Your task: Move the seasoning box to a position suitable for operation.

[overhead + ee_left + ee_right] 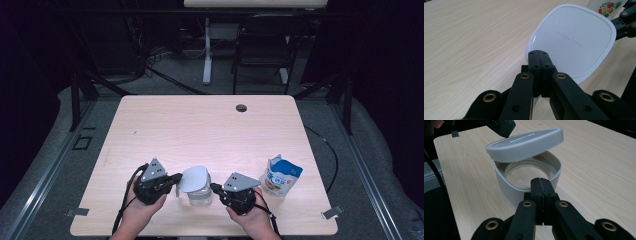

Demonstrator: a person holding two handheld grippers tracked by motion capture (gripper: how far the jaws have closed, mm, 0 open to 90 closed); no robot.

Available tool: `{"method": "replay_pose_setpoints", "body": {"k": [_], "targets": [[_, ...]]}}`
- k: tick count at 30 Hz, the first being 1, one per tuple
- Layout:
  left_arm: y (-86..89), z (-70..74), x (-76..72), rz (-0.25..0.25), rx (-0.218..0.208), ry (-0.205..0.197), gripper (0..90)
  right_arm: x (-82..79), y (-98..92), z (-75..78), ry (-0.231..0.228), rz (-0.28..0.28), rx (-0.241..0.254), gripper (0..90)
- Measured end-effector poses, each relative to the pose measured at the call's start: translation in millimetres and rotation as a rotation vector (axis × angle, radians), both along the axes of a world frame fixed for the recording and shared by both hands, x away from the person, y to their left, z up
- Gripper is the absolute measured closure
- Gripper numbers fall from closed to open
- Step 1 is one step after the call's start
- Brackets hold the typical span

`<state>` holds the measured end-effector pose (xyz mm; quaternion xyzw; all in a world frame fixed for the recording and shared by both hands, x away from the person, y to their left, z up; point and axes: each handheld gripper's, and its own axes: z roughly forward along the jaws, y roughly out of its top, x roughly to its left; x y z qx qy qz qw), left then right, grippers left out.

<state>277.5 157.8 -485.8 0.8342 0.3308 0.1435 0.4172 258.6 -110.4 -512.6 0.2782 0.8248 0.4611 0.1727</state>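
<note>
Two grips, both clenched. Left gripper: fingers pinched flat on the near edge of the white lid, holding it tilted just above the jar, one side raised, the other low over the rim. Right gripper: fingers closed on the jar's near wall at the rim, by the look of it steadying it on the worktop. Jar interior open to view under the lid, apparently empty.

Step in hand, as judged: lid off or nearly off, jar braced. Next move likely to call for carrying the lid sideways away from the jar and setting it flat, or levelling it over the rim and pressing down if closing; either way a firm right grip, so the jar neither slides nor tips.

Right of the jar, beyond the right gripper: a printed pouch, upright, near but apart. Left of the jar and behind it: plenty of bare worktop for parking the lid. Jar close to the worktop's near edge, so little slack toward the person; better to move left or away.
</note>
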Motion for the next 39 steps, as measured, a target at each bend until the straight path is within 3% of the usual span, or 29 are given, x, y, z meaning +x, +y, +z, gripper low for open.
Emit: {"method": "replay_pose_setpoints", "body": {"k": [31,39], "targets": [[7.7,-13.9,1.4,0.028,-0.044,0.014,90.0,-0.8,1.6,-0.6,-0.002,-0.005,0.007,90.0],[9.5,-17.0,0.5,0.016,-0.025,0.023,90.0,-0.9,1.7,-0.6,-0.003,-0.007,0.008,90.0]]}}
